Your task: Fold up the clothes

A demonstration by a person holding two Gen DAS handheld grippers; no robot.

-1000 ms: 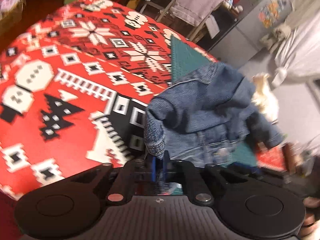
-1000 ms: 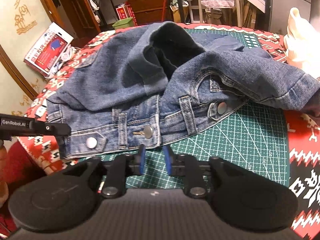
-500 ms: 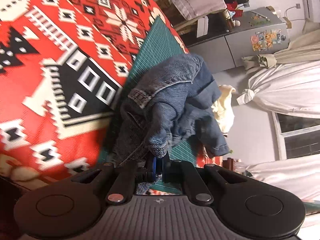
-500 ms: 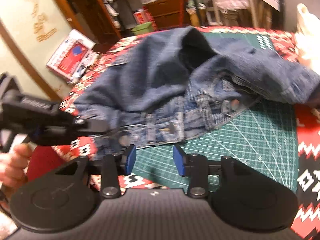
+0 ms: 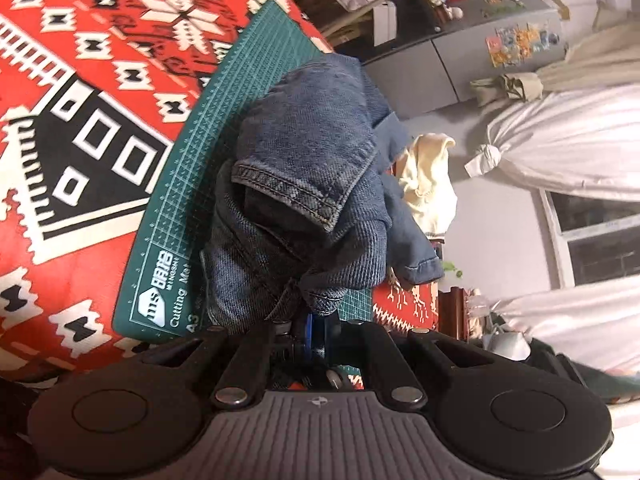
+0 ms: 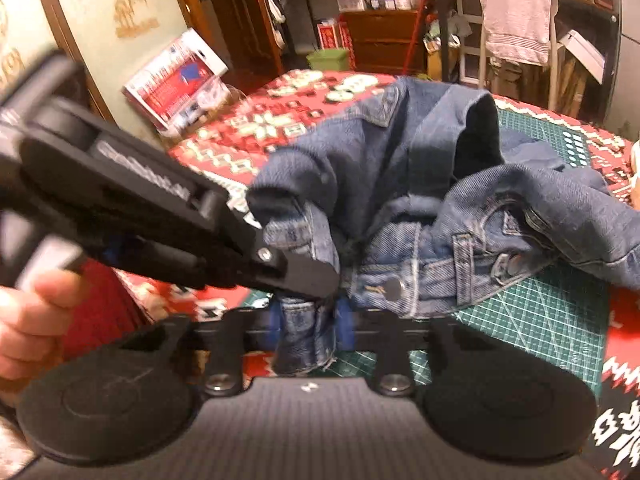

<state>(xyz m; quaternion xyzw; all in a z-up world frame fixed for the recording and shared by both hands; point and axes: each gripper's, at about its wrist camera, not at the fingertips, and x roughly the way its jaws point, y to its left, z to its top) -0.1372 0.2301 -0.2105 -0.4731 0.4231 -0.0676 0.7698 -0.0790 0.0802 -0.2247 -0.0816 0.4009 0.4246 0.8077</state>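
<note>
Left hand-held gripper point(image 5: 316, 326) is pressed together on a hem corner of the denim jacket point(image 5: 304, 184), which is bunched up on the green cutting mat point(image 5: 176, 216) laid over the red patterned cloth point(image 5: 80, 80) on the desk. From the right wrist view, that same corner hangs down between the blue pads of the right hand-held gripper point(image 6: 310, 322), whose fingers stand apart on either side of the fabric without yet pinching it. Both tools crowd one small fold, so their tips could knock together, or the right one might close on too little cloth. If the left lets go before the right has a firm hold, the corner would likely drop back. Further right, a sleeve point(image 6: 580, 236) sprawls loose, and a pull on the hem could drag it into a worse heap or shift the mat.
</note>
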